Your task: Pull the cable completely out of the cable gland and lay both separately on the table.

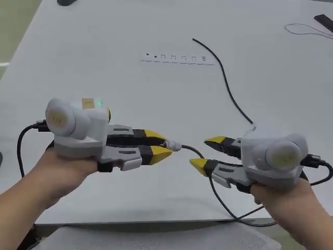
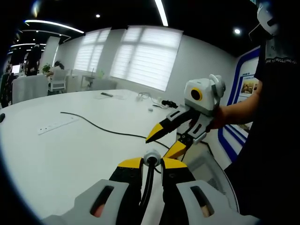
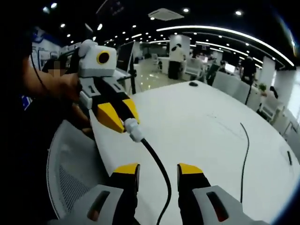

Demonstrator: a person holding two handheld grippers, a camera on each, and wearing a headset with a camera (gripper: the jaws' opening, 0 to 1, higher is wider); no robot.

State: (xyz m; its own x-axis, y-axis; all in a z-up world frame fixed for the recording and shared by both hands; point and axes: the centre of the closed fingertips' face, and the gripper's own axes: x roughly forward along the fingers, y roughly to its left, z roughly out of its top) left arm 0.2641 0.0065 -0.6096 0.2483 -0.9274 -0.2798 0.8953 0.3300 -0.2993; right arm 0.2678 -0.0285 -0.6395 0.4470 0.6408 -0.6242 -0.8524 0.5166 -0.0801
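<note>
Over the near edge of the white table (image 1: 104, 78), the left gripper (image 1: 165, 147) had its yellow-tipped jaws closed tight on the pale grey cable gland (image 1: 176, 146), which stuck out just past the fingertips and was held up off the surface. In the left gripper view the gland sat pinched at the very ends of the jaws, with a black lead running back between them towards the camera. The black cable (image 1: 229, 91) came out of the front of the gland and curved across to the right gripper (image 1: 200, 152), which faced the left one from close by. The right gripper's jaws stood well apart and gripped nothing. In the right gripper view the cable passed down through the gap between the two yellow tips, and contact with either could not be told. Farther off, the cable lay in a long curve on the tabletop, with its free end near a white power strip (image 1: 177, 58) towards the far side. The gland was therefore in the air, with the cable threaded in it.
</note>
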